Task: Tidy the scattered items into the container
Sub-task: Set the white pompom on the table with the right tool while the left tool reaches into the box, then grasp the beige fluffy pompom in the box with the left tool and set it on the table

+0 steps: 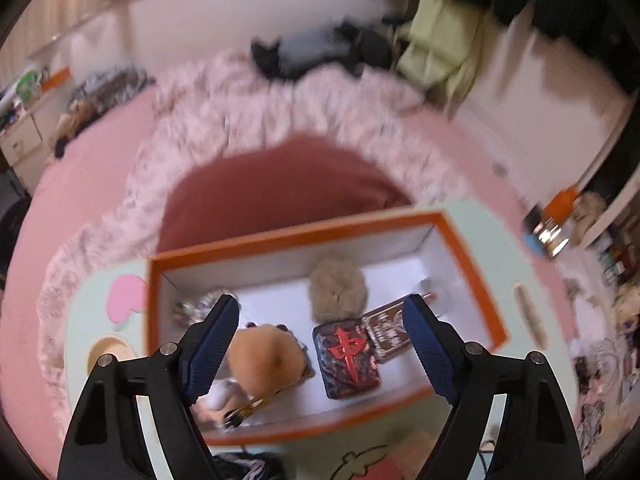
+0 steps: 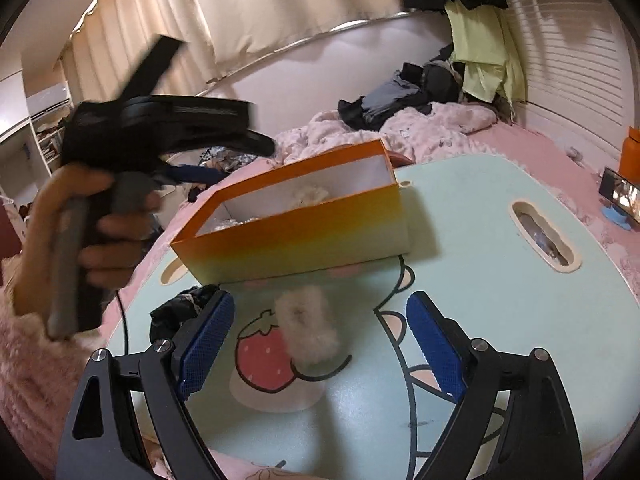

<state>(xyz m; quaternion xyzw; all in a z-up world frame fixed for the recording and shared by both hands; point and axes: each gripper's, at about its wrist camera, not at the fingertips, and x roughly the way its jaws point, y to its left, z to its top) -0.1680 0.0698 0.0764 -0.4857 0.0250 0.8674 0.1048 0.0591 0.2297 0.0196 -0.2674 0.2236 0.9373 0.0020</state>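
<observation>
My left gripper [image 1: 320,300] hangs open over the orange box [image 1: 472,276], which has a white inside. In the box lie a beige fluffy pom [image 1: 338,292], an orange-brown plush [image 1: 266,360], a dark tile with a red character [image 1: 346,358], a card pack [image 1: 386,330] and a shiny silver thing [image 1: 196,304]. My right gripper [image 2: 320,296] is open low over the table. A white fluffy scrunchie [image 2: 306,330] lies between its blue pads [image 2: 208,336], touching neither. A crumpled black item [image 2: 182,308] lies beside the left pad.
The box [image 2: 296,232] stands on a pale green cartoon-print table [image 2: 500,280] set on a pink bed. A person's hand [image 2: 80,216] holds the other tool up at the left. Clothes [image 2: 400,96] are heaped on the bed behind the box. A handle slot [image 2: 542,236] is cut in the table.
</observation>
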